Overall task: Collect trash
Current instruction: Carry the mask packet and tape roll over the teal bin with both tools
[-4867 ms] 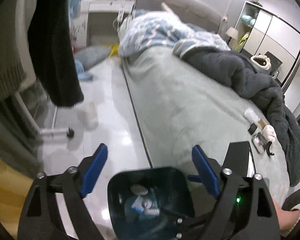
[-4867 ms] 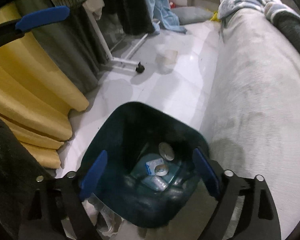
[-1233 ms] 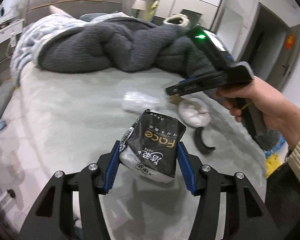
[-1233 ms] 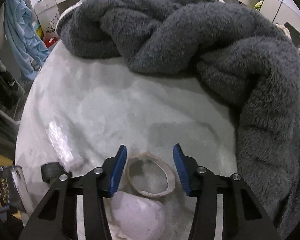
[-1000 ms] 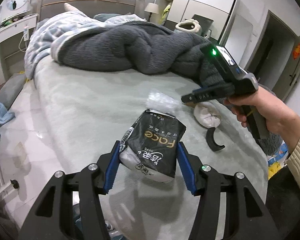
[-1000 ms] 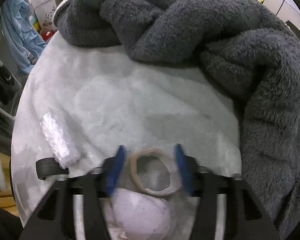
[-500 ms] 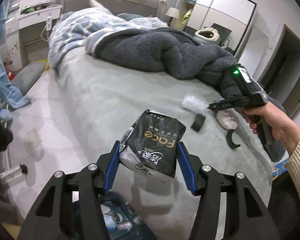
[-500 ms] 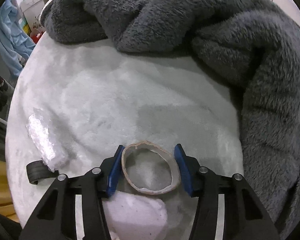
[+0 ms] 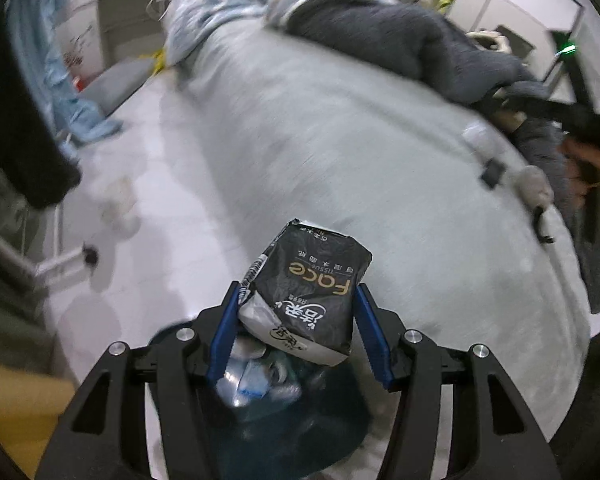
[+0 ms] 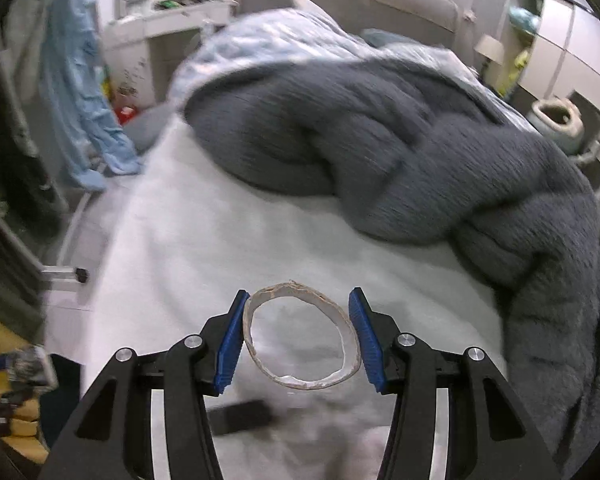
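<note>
My left gripper (image 9: 296, 336) is shut on a black tissue pack (image 9: 312, 292) and holds it above the dark trash bin (image 9: 300, 432) on the floor beside the bed; several bits of trash lie in the bin. My right gripper (image 10: 298, 338) is shut on a cardboard tape ring (image 10: 300, 336) and holds it lifted above the pale bedsheet (image 10: 220, 240). A small black piece (image 10: 242, 416) lies on the sheet below the ring. In the left wrist view, a clear wrapper (image 9: 474, 136), a black piece (image 9: 492, 174) and a white wad (image 9: 534, 186) lie on the bed.
A thick grey blanket (image 10: 420, 140) is heaped across the far and right side of the bed. A clothes rack with a wheeled foot (image 9: 88, 256) and hanging clothes stands left of the bed, on the white floor (image 9: 148, 184). A yellow curtain (image 9: 16, 412) hangs near the bin.
My left gripper has swung left and down with the tissue pack, now over the bin. My right gripper has lifted the tape ring off the sheet and tilted up toward the headboard.
</note>
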The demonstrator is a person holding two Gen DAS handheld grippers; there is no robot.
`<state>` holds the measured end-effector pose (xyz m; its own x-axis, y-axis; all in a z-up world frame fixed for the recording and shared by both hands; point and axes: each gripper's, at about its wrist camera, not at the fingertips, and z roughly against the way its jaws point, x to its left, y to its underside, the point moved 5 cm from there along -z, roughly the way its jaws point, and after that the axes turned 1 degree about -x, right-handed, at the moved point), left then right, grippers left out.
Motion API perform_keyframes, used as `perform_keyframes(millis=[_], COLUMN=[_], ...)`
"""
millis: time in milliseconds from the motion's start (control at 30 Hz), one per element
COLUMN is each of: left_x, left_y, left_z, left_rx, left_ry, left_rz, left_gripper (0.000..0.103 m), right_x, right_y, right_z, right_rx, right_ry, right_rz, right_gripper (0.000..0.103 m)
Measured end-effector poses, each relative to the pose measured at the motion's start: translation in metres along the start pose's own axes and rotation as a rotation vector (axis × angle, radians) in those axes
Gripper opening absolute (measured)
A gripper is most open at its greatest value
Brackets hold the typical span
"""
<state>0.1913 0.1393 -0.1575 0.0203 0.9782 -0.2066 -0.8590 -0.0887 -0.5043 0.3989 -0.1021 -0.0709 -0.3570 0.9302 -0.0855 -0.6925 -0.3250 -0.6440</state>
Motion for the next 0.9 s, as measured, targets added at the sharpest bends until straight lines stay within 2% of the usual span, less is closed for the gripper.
perform_keyframes(millis=[67,200,267,367,533,633,833,900], left_x=[0.012,0.034,0.041,0.05,0.063,0.069,0.08,0.083], left_y=[0.007,0.021,0.027,0.04,0.058,0.07,0.098,0.106], left_z=[-0.003,-0.006,-0.009,-0.017,-0.031,-0.04,-0.062,-0.066], left_rx=[0.024,0.063,0.082,0.125,0.2,0.253,0.373,0.403], left_ry=[-0.007,-0.027,-0.037,-0.041,-0.029,-0.022,-0.022,-0.021], left_rz=[0.033,0.093,0.104,0.12,0.145,0.161,0.172,0.176], left_gripper=[0.059,0.059,0.059,0.059,0.059,0.059,0.06,0.065], right_x=[0.019,0.066,0.093,0.137,0.19,0.212,0.25,0.262], right_y=[-0.003,0.008,0.011,0.023,0.047,0.068,0.106,0.122], right_z=[0.005,0.01,0.017,0.023,0.022,0.016,-0.002,-0.013], right_rx=[-0.019,-0.029,-0.034,-0.031,0.001,0.058,0.152,0.205], right_ry=[-0.047,-0.22,-0.268,-0.313,-0.385,-0.43,-0.451,-0.446], right_rz=[0.018,0.013,0.046,0.115,0.212,0.273,0.392,0.442], right_gripper=[0.052,0.052,0.052,0.052,0.052,0.052,0.052,0.052])
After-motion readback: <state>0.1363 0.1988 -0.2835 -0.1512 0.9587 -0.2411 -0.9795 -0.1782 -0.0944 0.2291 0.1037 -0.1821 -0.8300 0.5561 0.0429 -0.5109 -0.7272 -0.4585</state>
